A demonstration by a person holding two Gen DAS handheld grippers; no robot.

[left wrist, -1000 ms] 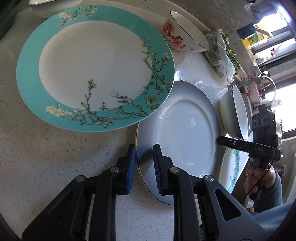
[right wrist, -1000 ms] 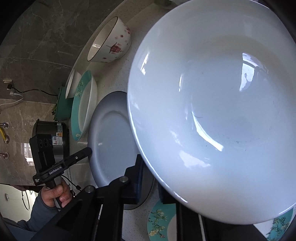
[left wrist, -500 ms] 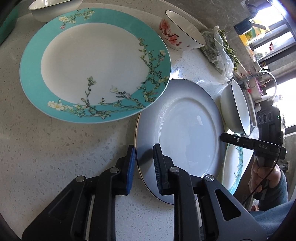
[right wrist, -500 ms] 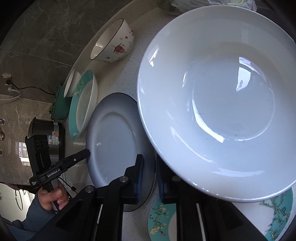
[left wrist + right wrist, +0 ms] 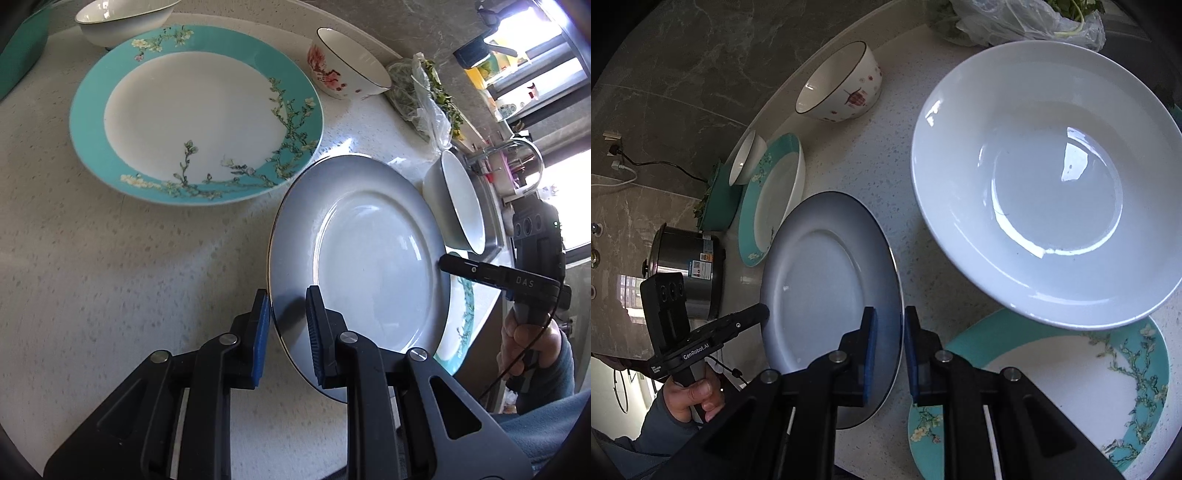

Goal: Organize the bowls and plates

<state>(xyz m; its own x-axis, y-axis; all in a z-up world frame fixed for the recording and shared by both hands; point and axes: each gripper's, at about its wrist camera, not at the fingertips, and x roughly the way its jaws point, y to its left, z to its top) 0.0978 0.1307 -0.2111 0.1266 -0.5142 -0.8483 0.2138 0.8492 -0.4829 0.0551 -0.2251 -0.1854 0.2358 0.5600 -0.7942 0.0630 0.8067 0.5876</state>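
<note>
With both hand-held grippers, left point(image 5: 286, 325) & right point(image 5: 889, 350), pinching opposite rims of the grey plate point(image 5: 369, 251) just off the bench point(image 5: 110, 277), next move, prob.: carry it level onto the teal floral plate point(image 5: 195, 110) beside it.

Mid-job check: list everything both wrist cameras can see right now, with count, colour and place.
grey plate: 1, blue-grey, centre, gripped at opposite rims
floral plates: 2, teal rim with white centre, one on the far side of the grey plate, one near, partly under the wide bowl
wide bowl: 1, white, beside the grey plate
patterned bowl: 1, white with red print, back of counter
small bowl: 1, white, behind the far floral plate
bag of greens: 1, clear plastic, back edge
basin: 1, green, by the wall
pot: 1, steel, by the wall
counter: 1, speckled white
left gripper: black, shut on the grey plate
right gripper: black, shut on the grey plate
left hand, right hand: on the handles
</note>
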